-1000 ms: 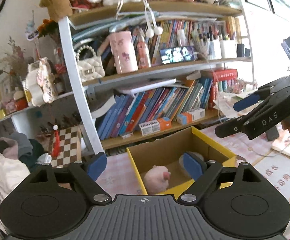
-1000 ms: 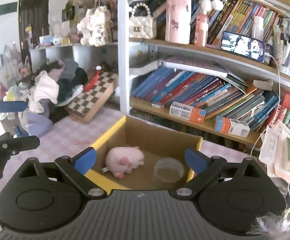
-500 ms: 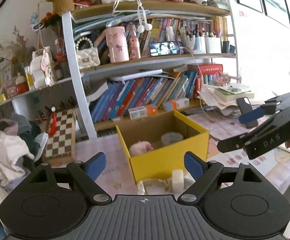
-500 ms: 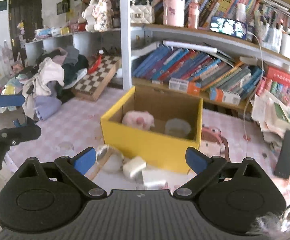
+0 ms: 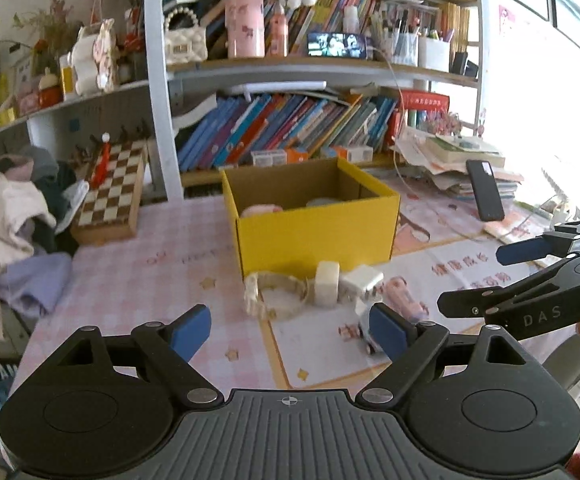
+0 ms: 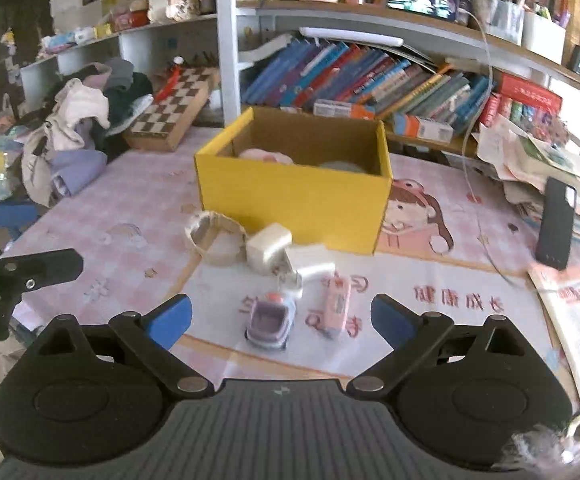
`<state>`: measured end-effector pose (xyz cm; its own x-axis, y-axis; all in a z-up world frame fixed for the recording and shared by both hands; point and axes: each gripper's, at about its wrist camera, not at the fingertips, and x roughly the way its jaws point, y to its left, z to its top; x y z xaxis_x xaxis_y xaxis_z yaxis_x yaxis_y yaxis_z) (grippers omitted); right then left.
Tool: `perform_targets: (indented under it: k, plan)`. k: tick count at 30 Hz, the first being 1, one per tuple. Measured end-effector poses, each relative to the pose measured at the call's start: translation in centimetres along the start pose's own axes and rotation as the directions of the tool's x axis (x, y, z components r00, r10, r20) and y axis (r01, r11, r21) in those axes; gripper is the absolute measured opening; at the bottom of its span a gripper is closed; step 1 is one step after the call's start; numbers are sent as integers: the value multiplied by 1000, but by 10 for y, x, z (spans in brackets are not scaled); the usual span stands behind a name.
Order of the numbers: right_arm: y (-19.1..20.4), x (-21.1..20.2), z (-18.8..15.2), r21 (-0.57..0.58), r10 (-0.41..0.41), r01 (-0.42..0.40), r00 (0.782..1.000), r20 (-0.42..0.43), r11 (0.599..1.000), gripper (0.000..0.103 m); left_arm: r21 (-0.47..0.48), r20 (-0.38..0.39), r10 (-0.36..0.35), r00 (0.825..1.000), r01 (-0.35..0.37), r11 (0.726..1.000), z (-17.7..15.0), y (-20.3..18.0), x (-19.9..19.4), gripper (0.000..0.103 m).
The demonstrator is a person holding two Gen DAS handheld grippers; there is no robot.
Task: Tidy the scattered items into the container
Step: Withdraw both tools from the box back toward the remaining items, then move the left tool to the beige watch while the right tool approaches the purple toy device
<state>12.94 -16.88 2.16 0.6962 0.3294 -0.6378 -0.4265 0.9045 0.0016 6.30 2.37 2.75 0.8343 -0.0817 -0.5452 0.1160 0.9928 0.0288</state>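
Grippers hang empty near the box: left gripper [image 5: 290, 330] and right gripper [image 6: 279, 318] both spread wide. Nearest the right one sits a toy car [image 6: 269, 320], front of the yellow box [image 6: 294, 200]. Next comes reaching down to grasp it.

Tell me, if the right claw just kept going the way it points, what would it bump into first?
Most likely the small lilac toy car, which sits on the mat between the open fingers of the right claw, with the pink toy just beside it. Depth is hard to judge through this lens.
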Motion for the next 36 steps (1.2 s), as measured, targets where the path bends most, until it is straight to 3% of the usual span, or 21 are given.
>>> perform_targets:
  k: [10,23,29,36]
  plan:
    - [17,8,-27,47,-41,42,999,-32,998,96,-64,-49,56,997,-59,996,-23,6,2,90]
    - [26,19,-34,55,-22,26,997,-69,998,94,-71,-113,47,993,-55,996,-38,0,16,90]
    - [35,28,-37,-56,-68,66,997,-32,996,84,-77,-142,76,987,-88,993,-46,-4,24,90]
    - [32,40,-37,-43,-13,11,998,-64,999,71,-65,-126,86,988,-94,993,-43,-5,29,90]
